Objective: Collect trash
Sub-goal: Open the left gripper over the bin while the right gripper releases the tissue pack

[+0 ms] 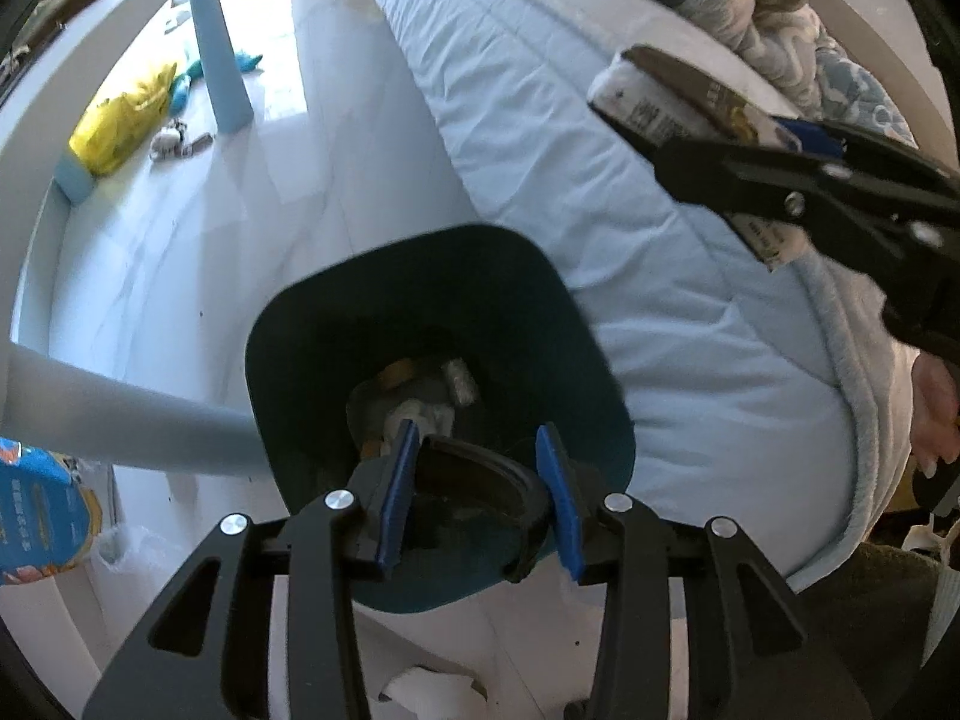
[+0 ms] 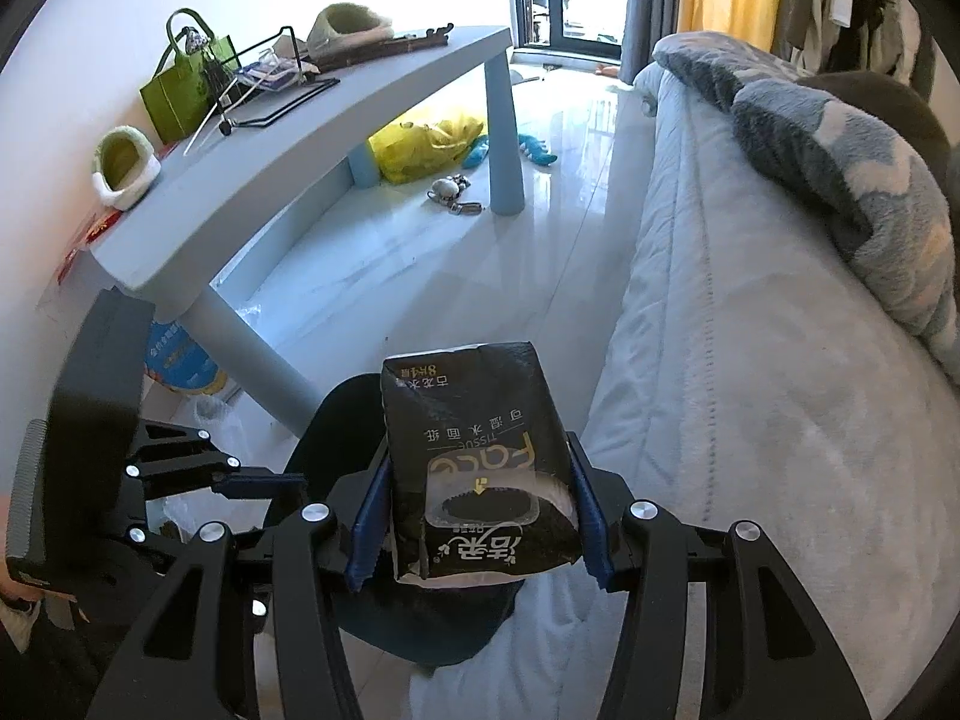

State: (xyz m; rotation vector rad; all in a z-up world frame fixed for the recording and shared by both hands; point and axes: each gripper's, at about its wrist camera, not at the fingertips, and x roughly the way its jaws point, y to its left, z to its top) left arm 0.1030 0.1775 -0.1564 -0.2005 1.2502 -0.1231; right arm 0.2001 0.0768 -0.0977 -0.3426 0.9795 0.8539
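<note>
Two grippers are used: the left gripper (image 1: 480, 498) is clamped on the bin (image 1: 432, 312) rim to steady it, while the tissue pack (image 2: 480, 462) is pinched in the right gripper (image 2: 480, 528) just above, ready for dropping.

The scraps lying at the bottom of the dark bin (image 1: 420, 324) are too dim and blurred to identify. In the right wrist view the tissue pack (image 2: 480, 456) hides most of that bin, and the blue bag (image 1: 36, 516) under the desk (image 2: 336, 120) is cut off at the left wrist view's edge.
</note>
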